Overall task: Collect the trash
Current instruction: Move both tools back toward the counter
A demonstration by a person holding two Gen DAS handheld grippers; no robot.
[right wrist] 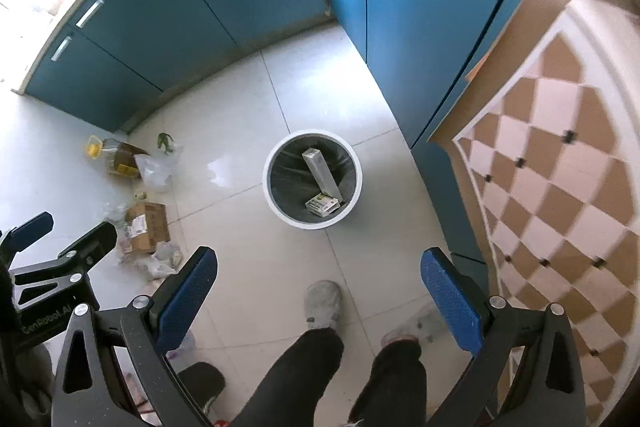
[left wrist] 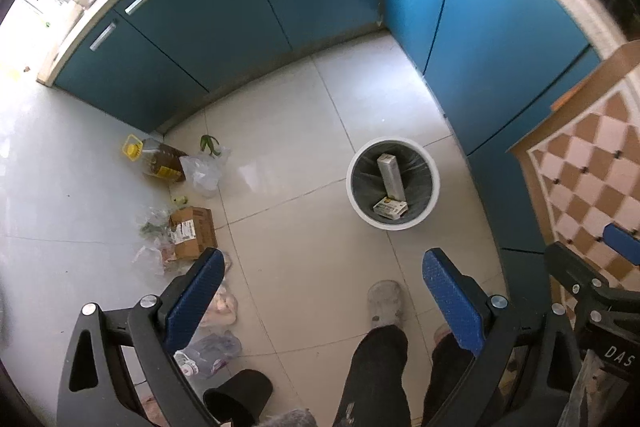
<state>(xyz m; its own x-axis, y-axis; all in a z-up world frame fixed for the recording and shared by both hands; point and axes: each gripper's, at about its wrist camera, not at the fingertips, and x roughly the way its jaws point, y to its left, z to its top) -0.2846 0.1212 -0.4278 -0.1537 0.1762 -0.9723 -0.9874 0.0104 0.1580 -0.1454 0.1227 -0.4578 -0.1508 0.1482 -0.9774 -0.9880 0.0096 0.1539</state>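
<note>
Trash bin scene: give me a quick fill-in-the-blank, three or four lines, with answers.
1. The tall white box leans inside the round ____.
2. The cardboard box lies on the floor to the ____ of the bin in both views.
3. The cabinet doors are coloured ____.
4. The left gripper and the right gripper both hold ____.

Answers: bin; left; blue; nothing

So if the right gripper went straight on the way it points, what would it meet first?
Probably bare floor tile, just short of the trash bin and past the person's shoe; nothing shows between the open right gripper and it.
</note>
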